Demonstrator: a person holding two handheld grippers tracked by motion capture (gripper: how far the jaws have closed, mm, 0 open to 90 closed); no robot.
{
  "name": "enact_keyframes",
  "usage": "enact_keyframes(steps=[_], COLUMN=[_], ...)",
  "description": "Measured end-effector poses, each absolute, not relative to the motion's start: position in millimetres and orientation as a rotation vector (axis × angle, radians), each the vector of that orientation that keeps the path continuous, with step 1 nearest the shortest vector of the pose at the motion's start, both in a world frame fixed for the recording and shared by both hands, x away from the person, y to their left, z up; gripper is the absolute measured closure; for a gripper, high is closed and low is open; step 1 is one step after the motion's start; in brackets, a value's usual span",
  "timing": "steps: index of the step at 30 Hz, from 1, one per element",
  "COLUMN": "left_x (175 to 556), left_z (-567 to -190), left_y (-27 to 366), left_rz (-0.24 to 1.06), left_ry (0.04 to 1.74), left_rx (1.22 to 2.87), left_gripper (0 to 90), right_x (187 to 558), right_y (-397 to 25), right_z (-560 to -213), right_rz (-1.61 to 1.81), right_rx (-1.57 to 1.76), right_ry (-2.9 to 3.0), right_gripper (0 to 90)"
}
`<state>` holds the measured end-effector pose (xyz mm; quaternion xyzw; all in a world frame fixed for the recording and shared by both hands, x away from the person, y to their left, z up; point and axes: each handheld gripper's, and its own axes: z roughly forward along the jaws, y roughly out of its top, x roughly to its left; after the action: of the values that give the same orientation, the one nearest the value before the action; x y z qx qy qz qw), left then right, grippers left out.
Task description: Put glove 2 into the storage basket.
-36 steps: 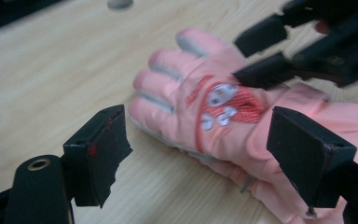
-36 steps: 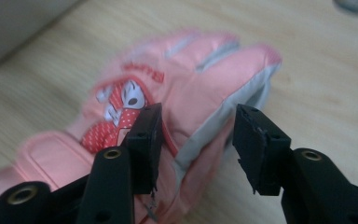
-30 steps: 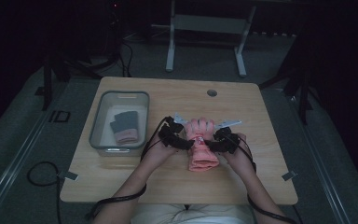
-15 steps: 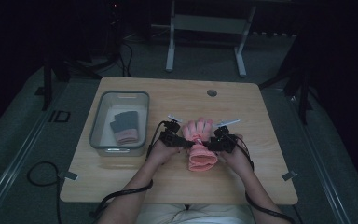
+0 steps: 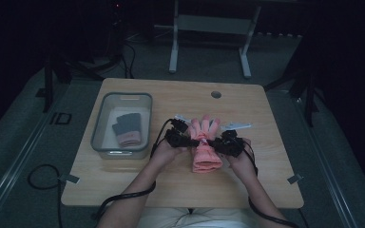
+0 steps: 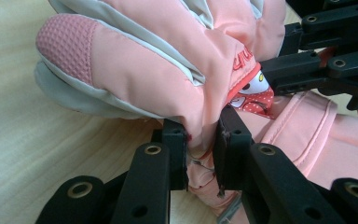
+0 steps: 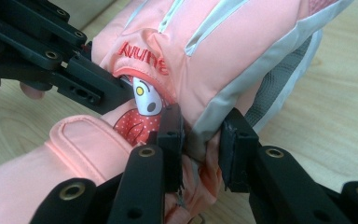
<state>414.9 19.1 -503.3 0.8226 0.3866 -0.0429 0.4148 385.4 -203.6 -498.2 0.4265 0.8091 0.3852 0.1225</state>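
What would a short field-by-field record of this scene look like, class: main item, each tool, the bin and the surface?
main item: pink glove, flat on the table, fingers pointing away from the person
left tool: shut on glove fabric at its left side
right tool: shut on glove fabric at its right side
bin: clear, left of the glove, holds a grey glove
surface: wooden table

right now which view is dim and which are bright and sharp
High view: dim, surroundings near black, pink glove and grey bin murky. Left gripper view: bright, glove fabric crisp between the left hand-held gripper. Right gripper view: equally bright at the right hand-held gripper.
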Motion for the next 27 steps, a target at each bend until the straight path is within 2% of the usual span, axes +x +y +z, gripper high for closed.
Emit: enact_keyframes(steps=[13,27], left_x=[404,399], left_z=[-454,-415], left_y=[39,82], left_rz=[0.023,0.119], left_ry=[0.961,1.015], left_rx=[2.069,2.036], left_gripper=[76.8,76.9], right_x=[382,392], right_y=[-187,-144], right_z=[-458,-423], right_rz=[1.225,1.282], right_rx=[1.177,1.069], right_ry=[2.316,2.316], right_gripper=[72.5,72.4])
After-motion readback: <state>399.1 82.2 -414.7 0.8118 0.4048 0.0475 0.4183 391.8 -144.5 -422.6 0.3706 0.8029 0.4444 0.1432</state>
